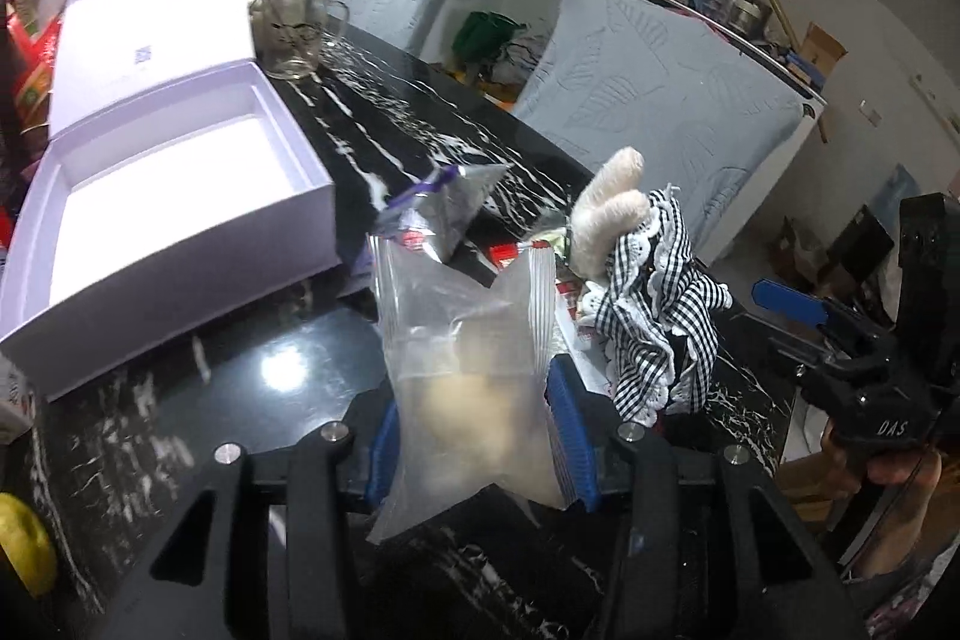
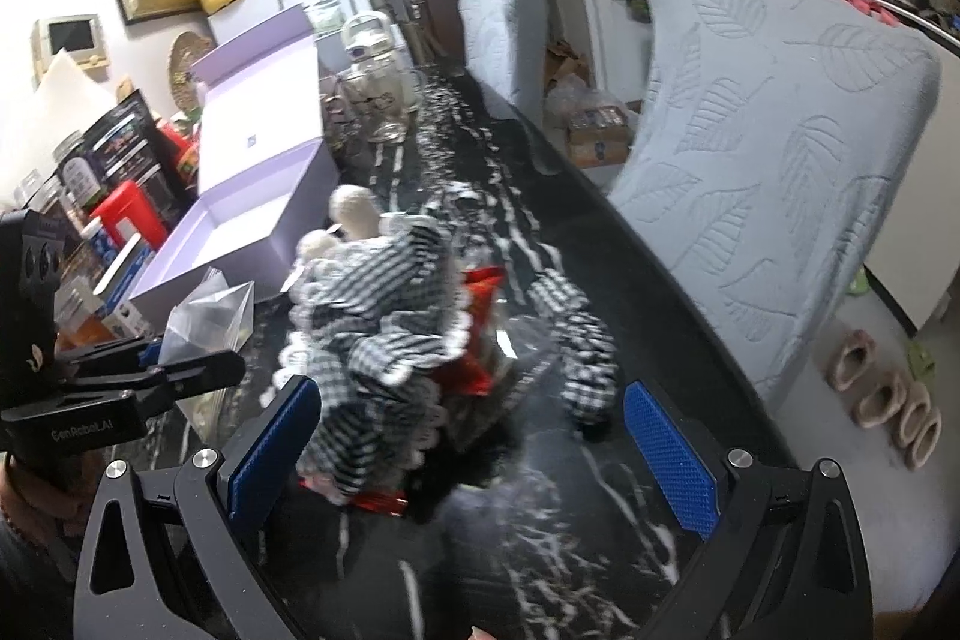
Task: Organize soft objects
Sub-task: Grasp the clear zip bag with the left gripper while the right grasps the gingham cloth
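Note:
In the left wrist view my left gripper (image 1: 480, 436) is shut on a clear plastic bag (image 1: 462, 334) with a pale soft lump inside, held above the black marble table (image 1: 240, 376). An open lavender box (image 1: 174, 220) lies empty to its left. To the right sits a cream plush toy in a black-and-white gingham dress (image 1: 654, 304). In the right wrist view my right gripper (image 2: 471, 394) is open around the toy's gingham dress (image 2: 384, 292), and the pads do not press on it. Red packets (image 2: 480, 316) lie under the toy. The left gripper (image 2: 180, 361) with its bag (image 2: 210, 322) shows at the left.
A silver pouch with a purple zip (image 1: 444, 208) lies behind the bag. A glass teapot and mugs (image 1: 288, 28) stand past the box. Two chairs with grey-blue leaf covers (image 1: 660, 100) line the table's far edge. Jars and boxes (image 2: 102, 196) crowd the left side.

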### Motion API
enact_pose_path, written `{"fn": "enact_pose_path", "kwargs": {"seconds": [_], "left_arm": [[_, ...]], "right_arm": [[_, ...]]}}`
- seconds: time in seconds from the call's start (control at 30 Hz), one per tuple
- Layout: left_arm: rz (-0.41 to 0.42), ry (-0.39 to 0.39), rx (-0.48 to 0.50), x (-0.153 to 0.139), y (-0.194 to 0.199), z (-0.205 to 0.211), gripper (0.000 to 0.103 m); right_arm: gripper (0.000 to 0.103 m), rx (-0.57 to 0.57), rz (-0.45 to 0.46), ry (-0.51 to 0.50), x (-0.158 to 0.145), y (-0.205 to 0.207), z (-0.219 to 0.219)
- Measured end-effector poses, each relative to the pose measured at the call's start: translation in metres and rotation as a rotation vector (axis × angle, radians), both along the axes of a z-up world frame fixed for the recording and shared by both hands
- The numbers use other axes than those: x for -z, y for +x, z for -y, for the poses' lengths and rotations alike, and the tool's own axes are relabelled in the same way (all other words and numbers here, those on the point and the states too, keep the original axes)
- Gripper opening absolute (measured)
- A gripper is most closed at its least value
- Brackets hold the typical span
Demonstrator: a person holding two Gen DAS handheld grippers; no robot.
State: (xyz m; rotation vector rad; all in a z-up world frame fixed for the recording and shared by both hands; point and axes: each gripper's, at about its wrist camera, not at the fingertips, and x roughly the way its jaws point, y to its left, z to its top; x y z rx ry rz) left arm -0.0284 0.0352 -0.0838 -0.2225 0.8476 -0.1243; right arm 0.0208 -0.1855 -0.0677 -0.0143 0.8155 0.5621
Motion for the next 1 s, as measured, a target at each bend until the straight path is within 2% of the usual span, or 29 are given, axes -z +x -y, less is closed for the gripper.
{"fn": "enact_pose_path", "kwargs": {"seconds": [0.23, 0.47, 0.57, 0.63, 0.77, 0.9, 1.0], "left_arm": [[-0.001, 0.0, -0.028, 0.004, -0.004, -0.008, 0.045], [-0.009, 0.0, -0.062, 0.01, -0.011, -0.018, 0.045], [-0.009, -0.007, -0.068, 0.01, -0.012, -0.021, 0.045], [-0.007, -0.009, -0.071, 0.01, -0.012, -0.021, 0.045], [-0.009, -0.013, -0.067, 0.011, -0.011, -0.019, 0.045], [-0.013, -0.016, -0.058, 0.013, -0.01, -0.018, 0.045], [-0.011, -0.022, -0.054, 0.012, -0.008, -0.017, 0.045]], "right_arm": [[0.103, -0.063, 0.043, -0.035, 0.0, -0.007, -0.036], [0.103, -0.049, 0.075, -0.11, 0.016, -0.003, -0.066], [0.095, -0.018, 0.078, -0.149, 0.02, -0.001, -0.071], [0.094, 0.001, 0.078, -0.163, 0.022, 0.001, -0.071], [0.078, 0.032, 0.051, -0.166, 0.026, 0.007, -0.066], [0.053, 0.032, 0.03, -0.129, 0.027, 0.006, -0.06], [0.047, 0.023, 0.026, -0.102, 0.027, 0.005, -0.054]]}}
